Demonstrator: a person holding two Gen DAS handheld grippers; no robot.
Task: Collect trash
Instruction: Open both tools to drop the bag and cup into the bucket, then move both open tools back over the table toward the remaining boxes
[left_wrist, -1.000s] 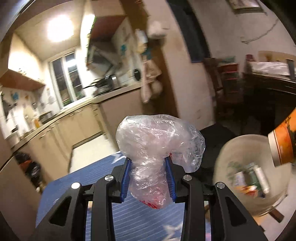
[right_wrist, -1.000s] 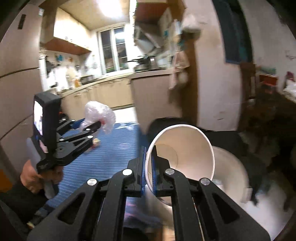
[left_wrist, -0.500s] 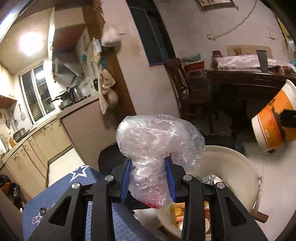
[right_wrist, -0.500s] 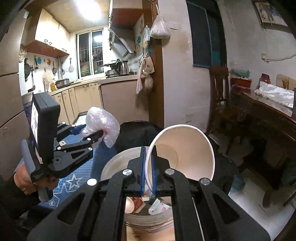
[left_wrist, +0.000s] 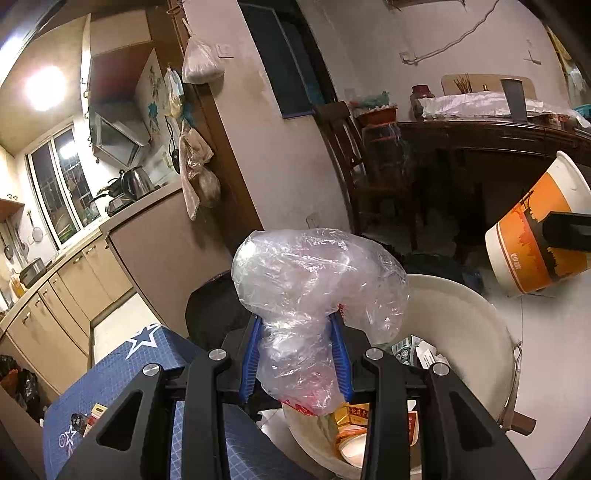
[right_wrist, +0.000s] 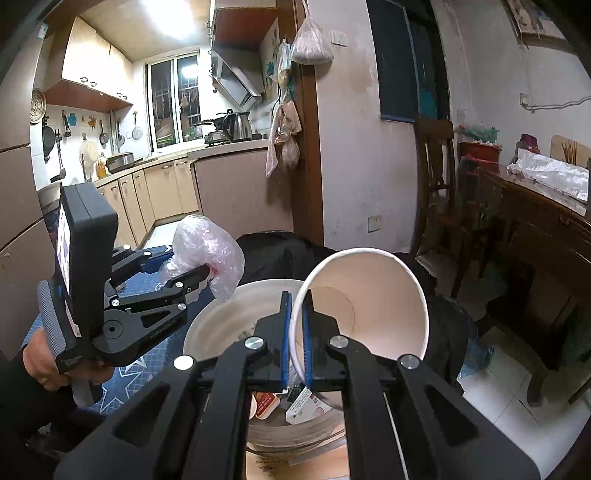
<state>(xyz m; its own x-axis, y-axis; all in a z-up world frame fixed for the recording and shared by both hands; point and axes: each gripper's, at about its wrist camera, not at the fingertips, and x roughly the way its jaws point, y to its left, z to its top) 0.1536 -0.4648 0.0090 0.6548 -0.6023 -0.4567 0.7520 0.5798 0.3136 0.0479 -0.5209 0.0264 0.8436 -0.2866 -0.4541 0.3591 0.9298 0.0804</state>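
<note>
Below both sets of jaws: white bin (left_wrist: 476, 317), round, open-topped, on pale floor, w/ wrappers and small cartons (right_wrist: 266, 402) lying inside. Just beside bin, on L gripper's side: blue tablecloth (left_wrist: 110, 384) w/ white stars. Beyond bin, dark bag or cloth heaped at foot of wall, can't tell which.

Clamped in R gripper (right_wrist: 296, 339): paper bowl (right_wrist: 369, 302), white inside, orange and white outside per L wrist view. Blue pads (right_wrist: 284, 339) pinched tight on rim, one inside, one outside, almost no gap. Bowl tipped on its side, mouth facing back toward camera, hanging over bin's far-R part.

Clamped in L gripper (left_wrist: 295, 354): crumpled clear plastic bag (left_wrist: 314, 280), some red showing at lower end. Jaws part-closed, squeezing bag's narrow waist; big puff bulging above and past fingertips, tail hanging below them. Bag over bin's near edge, right where tablecloth ends.

Seen from R wrist view: L gripper up and to L of R jaws, held by hand (right_wrist: 40, 365) in dark sleeve, black box w/ lit screen mounted on top.

Far past jaws: kitchen counter w/ kettle, dark wooden table and chair.
</note>
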